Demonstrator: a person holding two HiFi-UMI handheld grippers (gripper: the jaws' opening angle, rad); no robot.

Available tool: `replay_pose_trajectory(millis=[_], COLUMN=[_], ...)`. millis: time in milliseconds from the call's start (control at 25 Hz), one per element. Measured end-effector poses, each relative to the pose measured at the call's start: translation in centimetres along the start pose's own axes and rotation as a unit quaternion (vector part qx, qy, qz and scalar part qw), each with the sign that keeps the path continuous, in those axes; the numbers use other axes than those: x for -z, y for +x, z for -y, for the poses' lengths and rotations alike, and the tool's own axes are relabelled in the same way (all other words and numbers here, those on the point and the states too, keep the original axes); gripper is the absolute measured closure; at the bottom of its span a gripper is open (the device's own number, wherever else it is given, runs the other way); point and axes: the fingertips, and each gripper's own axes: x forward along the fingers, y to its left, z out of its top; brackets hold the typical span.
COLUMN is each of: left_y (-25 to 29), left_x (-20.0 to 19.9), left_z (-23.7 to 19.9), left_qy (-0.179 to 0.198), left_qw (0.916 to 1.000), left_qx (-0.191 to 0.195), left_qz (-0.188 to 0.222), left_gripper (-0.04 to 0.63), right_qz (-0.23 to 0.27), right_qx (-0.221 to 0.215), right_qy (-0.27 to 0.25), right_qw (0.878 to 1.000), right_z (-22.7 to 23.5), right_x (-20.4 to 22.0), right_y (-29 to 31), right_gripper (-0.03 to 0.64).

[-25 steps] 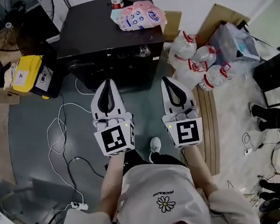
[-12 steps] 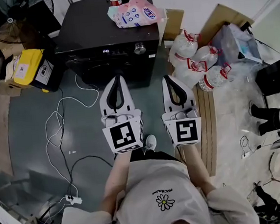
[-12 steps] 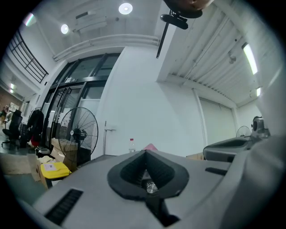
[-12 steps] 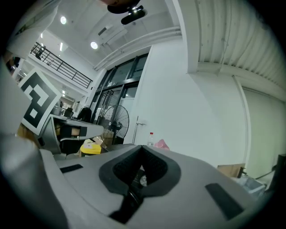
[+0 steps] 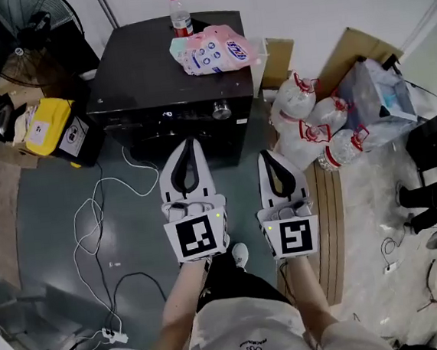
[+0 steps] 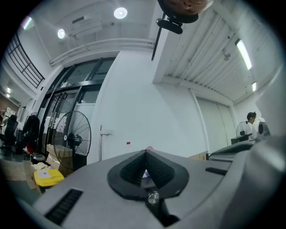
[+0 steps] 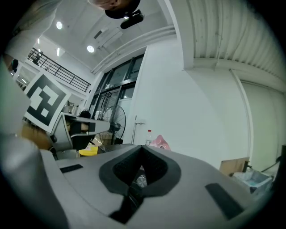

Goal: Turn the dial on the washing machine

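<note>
I hold the left tool (image 5: 190, 142) and right tool (image 5: 270, 155) side by side, both closed with nothing in them, pointing toward the black washing machine (image 5: 155, 76). Its dial (image 5: 221, 111) sits at the right end of the front panel, ahead of both tools and untouched. A pink bag (image 5: 214, 49) and a bottle (image 5: 180, 14) rest on the machine's top.

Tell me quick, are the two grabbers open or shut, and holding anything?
Left gripper: shut, holding nothing.
Right gripper: shut, holding nothing.

Left hand-held gripper (image 5: 191, 144) jaws together, right hand-held gripper (image 5: 267, 156) closed too, side by side
</note>
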Motion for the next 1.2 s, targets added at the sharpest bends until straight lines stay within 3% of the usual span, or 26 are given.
replay_pose_trajectory(millis=[120, 280, 560, 760, 1080, 1120, 1160, 1200], left_y=[3.2, 6.5, 7.9, 8.1, 9.6, 10.1, 10.8, 11.4], left_x=[3.6, 10.2, 20.3, 22.5, 21.8, 21.7, 21.8, 21.9], left_z=[-0.3, -0.7, -1.0, -0.1, 1.2, 1.6, 2.0, 2.5], left_qy=[-0.010, 0.004, 0.009, 0.006, -0.005, -0.007, -0.008, -0.007], left_qw=[0.9998, 0.9997, 0.9981, 0.9976, 0.9974, 0.9969, 0.9962, 0.9955], left_qx=[-0.001, 0.001, -0.003, 0.001, 0.006, 0.015, 0.028, 0.038], left_qz=[-0.014, -0.024, -0.060, -0.069, -0.072, -0.077, -0.083, -0.087], left_gripper=[0.595, 0.595, 0.595, 0.595, 0.595, 0.558, 0.443, 0.394], right_qz=[0.001, 0.002, -0.004, -0.003, -0.009, -0.010, -0.010, -0.011], right_qx=[0.014, 0.038, 0.045, 0.041, 0.027, 0.028, 0.029, 0.031], right_qy=[0.015, 0.030, 0.035, 0.037, 0.036, 0.039, 0.043, 0.045], right_qw=[1.000, 0.999, 0.998, 0.998, 0.999, 0.999, 0.999, 0.998], right_z=[1.4, 3.8, 4.0, 3.7, 4.0, 4.2, 4.5, 4.8], right_x=[2.9, 7.9, 15.4, 17.5, 17.5, 17.5, 17.6, 17.7], right_y=[2.1, 5.8, 8.4, 8.9, 8.7, 8.7, 8.6, 8.6], right_gripper=[0.614, 0.614, 0.614, 0.614, 0.614, 0.614, 0.614, 0.614])
